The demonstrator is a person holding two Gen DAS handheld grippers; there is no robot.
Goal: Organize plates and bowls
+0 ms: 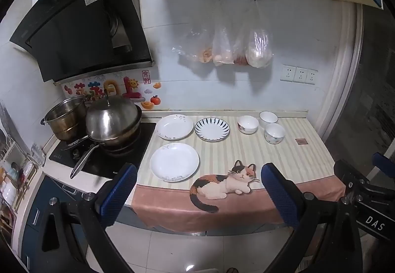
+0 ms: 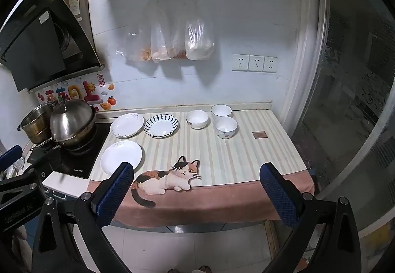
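Left gripper [image 1: 198, 186] jaws wide, near plate [image 2: 121, 157] partly behind blue pad

Left wrist view: off the counter's front edge, above floor level, tilted down and facing the back wall; stove [image 1: 103, 149] fills its left side. Right wrist view: same stand-off and downward tilt, set further right, so the frosted glass door [image 2: 358, 100] fills its right side. Both views share the striped cat-print cloth [image 1: 246, 157] [image 2: 234, 157], three plates, three bowls, hanging bags and wall sockets. Each view catches the other gripper at its edge.
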